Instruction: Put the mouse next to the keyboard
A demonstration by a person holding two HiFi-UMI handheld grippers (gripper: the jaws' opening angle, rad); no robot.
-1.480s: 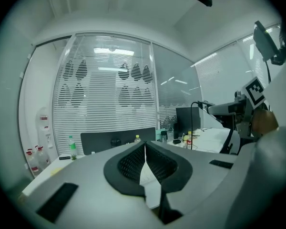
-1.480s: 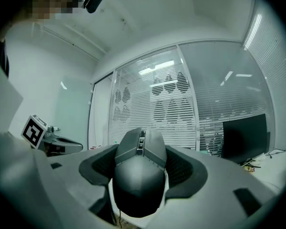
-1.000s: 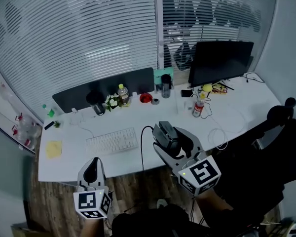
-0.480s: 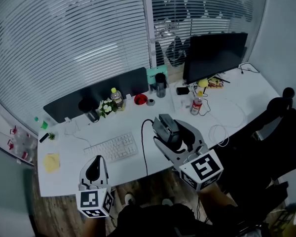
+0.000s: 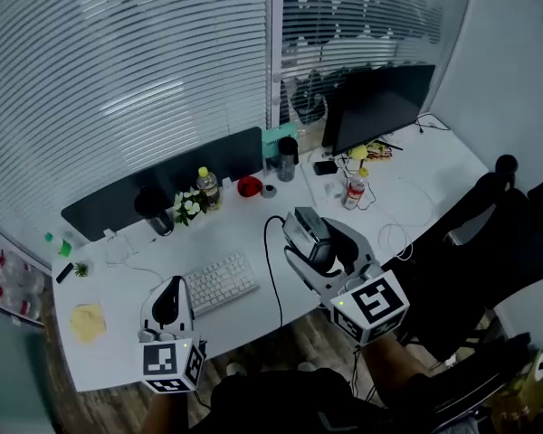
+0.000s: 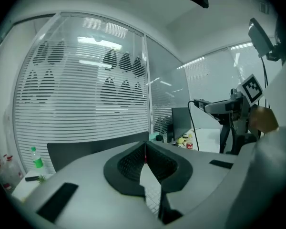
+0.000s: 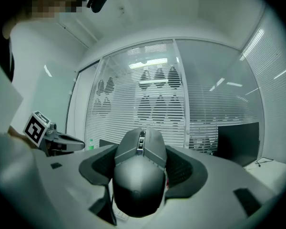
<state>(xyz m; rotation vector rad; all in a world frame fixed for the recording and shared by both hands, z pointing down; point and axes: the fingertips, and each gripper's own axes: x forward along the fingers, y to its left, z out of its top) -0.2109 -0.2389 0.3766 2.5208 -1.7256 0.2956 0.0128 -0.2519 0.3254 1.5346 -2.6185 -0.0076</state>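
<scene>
Head view: the mouse (image 5: pixel 308 231) was seen gripped by the right gripper (image 5: pixel 315 247), held above the bench (image 5: pixel 240 233) just right of the keyboard (image 5: pixel 219 283) and not yet set down.
Right gripper view: the jaws were pressed against the mouse's two flanks.
Left gripper view: the jaws of the left gripper (image 5: pixel 169 297) were pressed together at the tips, with nothing between them.
Change: against a second earlier, the left gripper had been brought in over the bench's front edge, beside the keyboard's left end; the hold on the mouse was unchanged.
Task meaning: the carry was judged nearly done; lowering and release remained.
</scene>
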